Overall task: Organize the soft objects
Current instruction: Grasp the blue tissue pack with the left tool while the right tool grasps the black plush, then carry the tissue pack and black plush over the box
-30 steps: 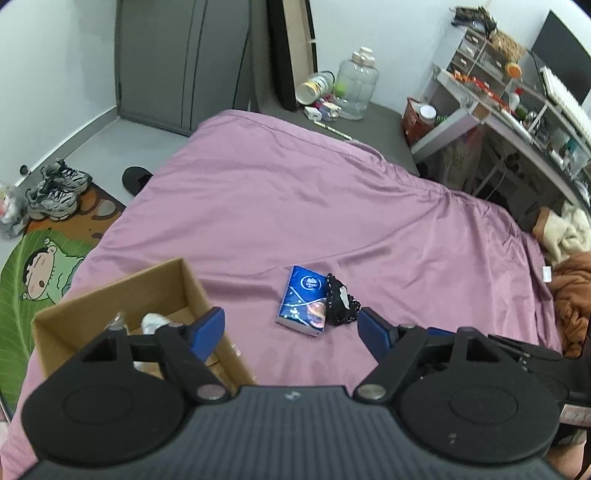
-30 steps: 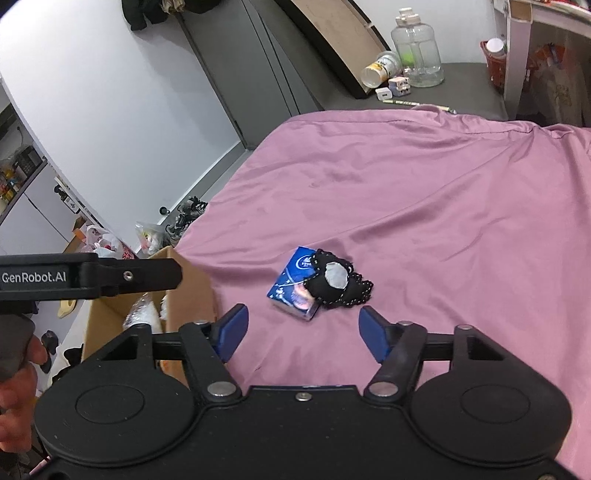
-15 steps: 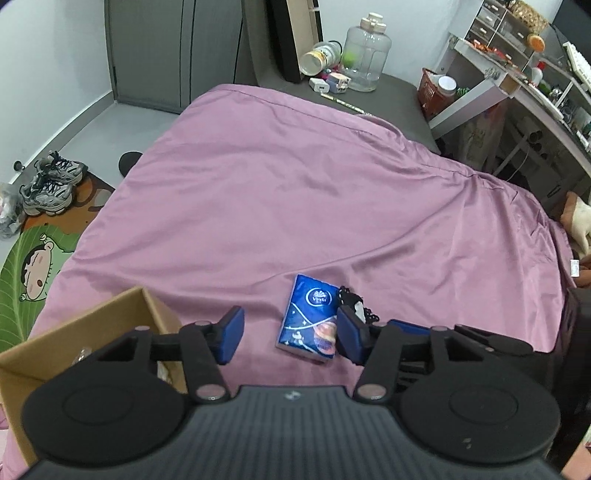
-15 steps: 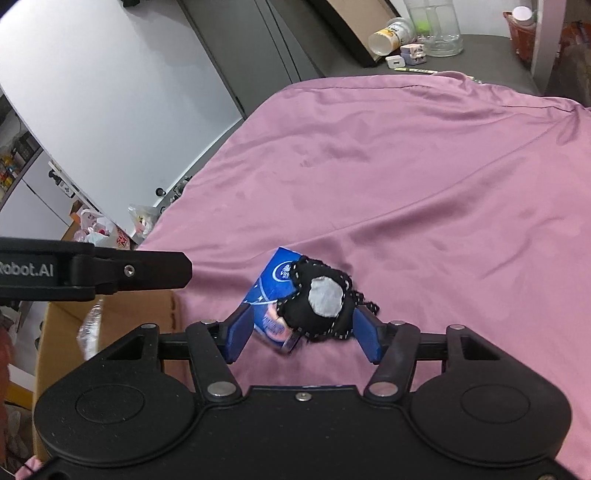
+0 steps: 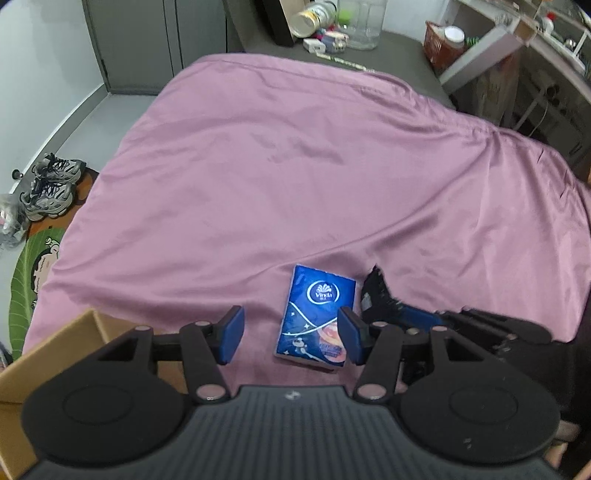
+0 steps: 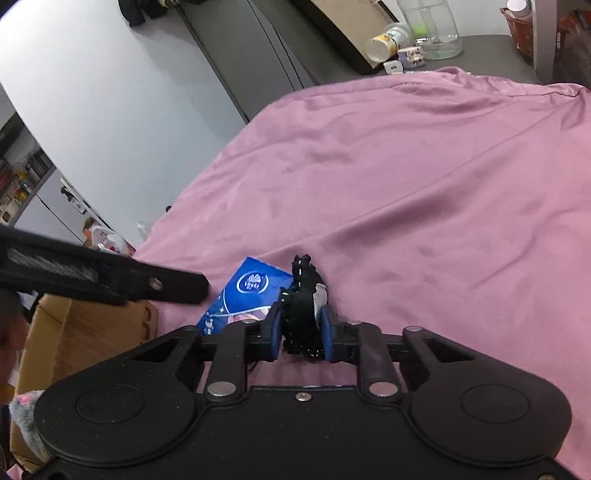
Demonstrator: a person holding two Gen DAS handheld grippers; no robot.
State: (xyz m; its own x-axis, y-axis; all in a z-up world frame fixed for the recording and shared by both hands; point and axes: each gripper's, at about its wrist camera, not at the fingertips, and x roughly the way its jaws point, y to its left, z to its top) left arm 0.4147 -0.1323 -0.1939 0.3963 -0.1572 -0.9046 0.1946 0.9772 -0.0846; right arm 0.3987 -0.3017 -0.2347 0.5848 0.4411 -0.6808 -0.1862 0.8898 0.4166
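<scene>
A blue tissue pack (image 5: 317, 314) lies flat on the purple bedsheet (image 5: 295, 166). My left gripper (image 5: 291, 339) hovers just over the pack's near end, open; its right pad overlaps the pack's edge and its left pad stands well clear of it. Beside the pack is a small black soft toy with a white patch (image 6: 301, 299), also seen as the black toy (image 5: 375, 288). My right gripper (image 6: 301, 332) is shut on it, both blue pads squeezing its sides. The tissue pack (image 6: 247, 291) sits just left of that grip.
An open cardboard box (image 5: 55, 354) stands at the bed's near left corner, with a grey plush item (image 6: 22, 406) by it. On the floor at the left are sneakers (image 5: 51, 188) and a green cartoon mat (image 5: 33, 273). Bottles (image 5: 362, 22) and shelves (image 5: 517, 44) lie beyond the bed.
Both grippers have sunk toward the bed. The right jaws have closed onto the black toy. The left jaws have narrowed and come over the tissue pack.
</scene>
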